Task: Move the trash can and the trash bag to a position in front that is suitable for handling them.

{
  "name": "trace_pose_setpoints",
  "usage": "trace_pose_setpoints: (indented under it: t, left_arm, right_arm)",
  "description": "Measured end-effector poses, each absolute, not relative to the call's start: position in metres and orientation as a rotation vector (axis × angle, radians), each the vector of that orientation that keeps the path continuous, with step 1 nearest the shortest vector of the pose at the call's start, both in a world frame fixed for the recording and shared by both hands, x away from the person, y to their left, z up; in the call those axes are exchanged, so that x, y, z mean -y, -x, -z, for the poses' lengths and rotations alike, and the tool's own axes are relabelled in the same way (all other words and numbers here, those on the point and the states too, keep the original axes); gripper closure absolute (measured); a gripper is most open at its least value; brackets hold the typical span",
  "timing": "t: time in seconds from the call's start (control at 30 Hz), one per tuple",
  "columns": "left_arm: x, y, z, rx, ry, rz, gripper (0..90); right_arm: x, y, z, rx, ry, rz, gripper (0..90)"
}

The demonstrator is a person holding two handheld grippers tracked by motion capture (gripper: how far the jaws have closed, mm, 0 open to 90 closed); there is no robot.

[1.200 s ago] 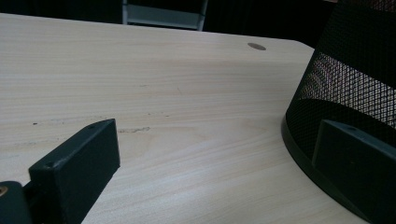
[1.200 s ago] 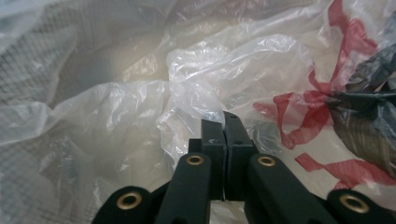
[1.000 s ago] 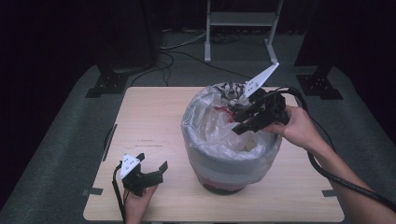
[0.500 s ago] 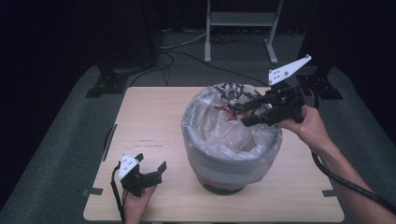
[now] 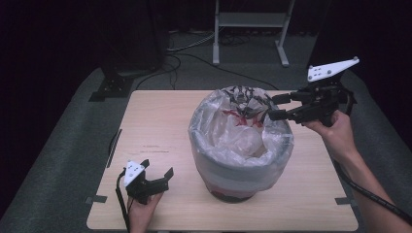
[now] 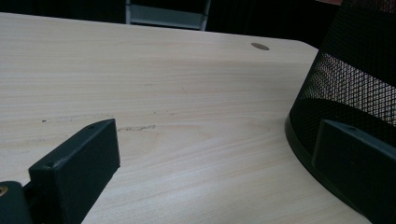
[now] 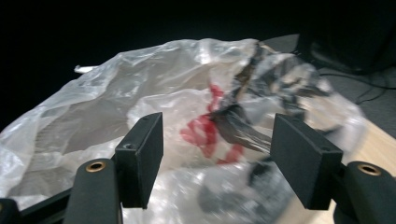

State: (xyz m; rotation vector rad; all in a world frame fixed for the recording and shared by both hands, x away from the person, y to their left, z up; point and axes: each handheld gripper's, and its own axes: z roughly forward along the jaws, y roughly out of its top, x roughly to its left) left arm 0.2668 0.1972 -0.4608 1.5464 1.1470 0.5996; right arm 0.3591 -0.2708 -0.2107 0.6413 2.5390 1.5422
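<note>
1. High view: right tool [image 5: 276, 107] jaws apart, nothing held, having just opened; tips at the far-right rim of the bag [image 5: 241, 141] lining the bin [image 5: 233, 187], mid-counter [image 5: 160, 131]. Left tool [image 5: 156, 171] open, empty, further off.
2. Left tool view: bin right of tool; bare counter ahead.
3. Right tool view: bag straight ahead, between the jaws but ungripped.

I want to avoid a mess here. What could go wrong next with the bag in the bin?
1. The bag looks loosely draped over the bin rim, and the right gripper, whose jaws have just been opening, holds nothing; the edge may slip back inside.
2. The left gripper rests open on the table, apart from the bin. A pull on the bag could tip or slide it.
</note>
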Motion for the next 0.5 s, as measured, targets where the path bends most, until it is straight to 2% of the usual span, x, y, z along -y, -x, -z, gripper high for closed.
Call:
trace_pose_setpoints:
  t: [0.5]
  left_arm:
    - [-0.196,-0.265,0.460,-1.142,-1.550,-0.607,0.0]
  right_arm:
    - [0.332,-0.361,0.240,-2.298,-0.861,-1.723,30.9]
